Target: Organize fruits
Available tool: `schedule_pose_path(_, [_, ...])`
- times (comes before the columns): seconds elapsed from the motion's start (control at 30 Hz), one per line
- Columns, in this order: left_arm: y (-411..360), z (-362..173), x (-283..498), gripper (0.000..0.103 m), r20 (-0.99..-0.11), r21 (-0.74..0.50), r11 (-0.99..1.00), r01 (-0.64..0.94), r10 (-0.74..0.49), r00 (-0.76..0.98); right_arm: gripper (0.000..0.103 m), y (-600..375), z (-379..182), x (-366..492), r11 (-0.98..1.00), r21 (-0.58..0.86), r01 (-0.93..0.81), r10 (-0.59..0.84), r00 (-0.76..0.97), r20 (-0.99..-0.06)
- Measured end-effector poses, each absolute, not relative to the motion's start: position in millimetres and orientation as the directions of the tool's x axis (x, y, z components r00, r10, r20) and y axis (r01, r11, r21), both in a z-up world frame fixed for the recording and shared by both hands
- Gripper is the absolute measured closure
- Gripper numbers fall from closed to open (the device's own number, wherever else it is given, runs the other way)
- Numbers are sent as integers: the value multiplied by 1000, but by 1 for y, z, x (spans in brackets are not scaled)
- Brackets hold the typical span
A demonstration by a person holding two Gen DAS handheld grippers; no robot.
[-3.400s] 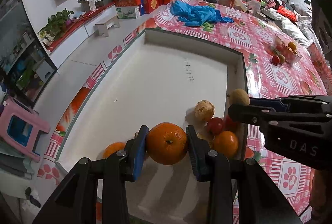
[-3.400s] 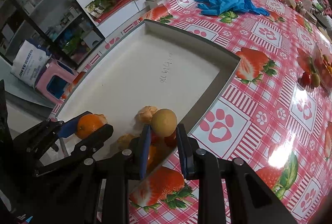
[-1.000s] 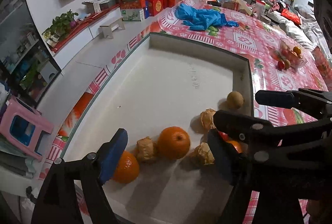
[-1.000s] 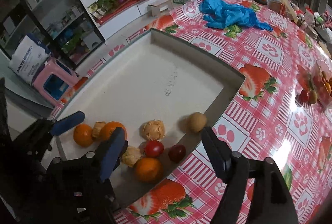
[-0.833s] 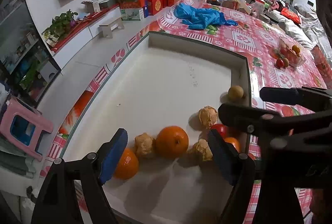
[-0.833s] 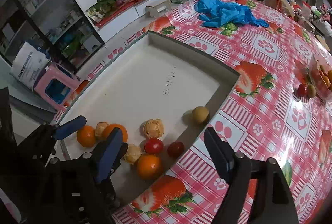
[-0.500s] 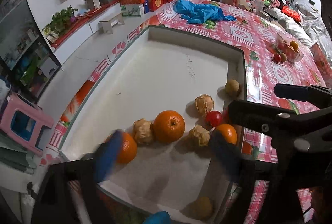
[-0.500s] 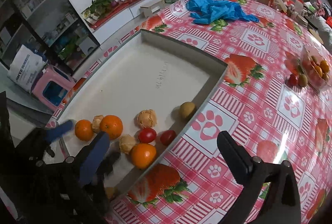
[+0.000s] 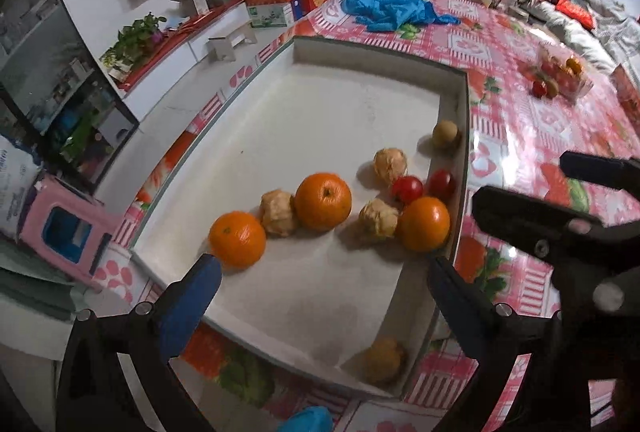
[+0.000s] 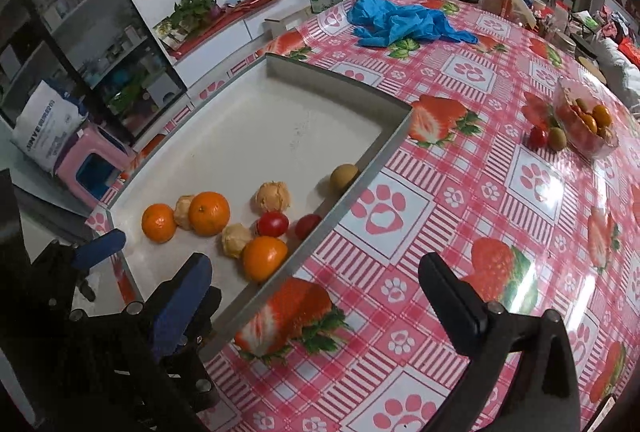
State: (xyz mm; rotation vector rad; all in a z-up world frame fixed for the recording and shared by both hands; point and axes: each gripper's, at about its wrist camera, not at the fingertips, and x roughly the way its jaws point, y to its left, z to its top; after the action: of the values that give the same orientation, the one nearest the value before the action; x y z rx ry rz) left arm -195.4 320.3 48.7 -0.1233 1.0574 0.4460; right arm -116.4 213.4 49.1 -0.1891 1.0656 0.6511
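- The left wrist camera sits up close, looking down and forward over the near end of the white tray [image 9: 320,111].
- The right wrist camera looks down from the tray's [image 10: 392,135] right side, over the red tablecloth [image 10: 460,191].
- Both views show the tray, the fruit inside, and the blue cloth [image 10: 404,19] far off.

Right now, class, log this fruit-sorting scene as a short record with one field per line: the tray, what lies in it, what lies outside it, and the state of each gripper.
container: shallow white tray on a strawberry-print tablecloth
oranges in tray: three, the largest in the middle
tomatoes in tray: two red ones side by side near the right wall
other fruit in tray: papery husked fruits; one brown round fruit farthest along the wall
outside tray: clear fruit container; blue cloth
left gripper: open, empty
right gripper: open, empty
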Motion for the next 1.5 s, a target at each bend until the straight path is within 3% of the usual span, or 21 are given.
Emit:
schedule_pose_path(0.37, [297, 55, -222, 0, -866, 50, 909, -413, 245, 436, 0, 170, 41, -127, 824, 224, -520, 430, 318, -845])
schedule_pose_path(0.73, [256, 41, -230, 0, -877, 52, 919, -392, 230, 422, 0, 98, 1, -134, 933, 75, -352, 253, 492, -833])
schedule_pose_path(0.93, [245, 33, -228, 0, -892, 54, 924, -378, 216, 398, 0, 74, -15, -107, 964, 96, -247, 213, 506, -836])
schedule_pose_path(1.23, [235, 31, -224, 0, -894, 83, 928, -363, 230, 384, 0, 82, -23, -66, 980, -27, -196, 94, 580, -809])
schedule_pose_path(1.5, [232, 39, -225, 0, -879, 80, 928, -365, 238, 413, 0, 84, -22, -52, 979, -36, -200, 89, 583, -808])
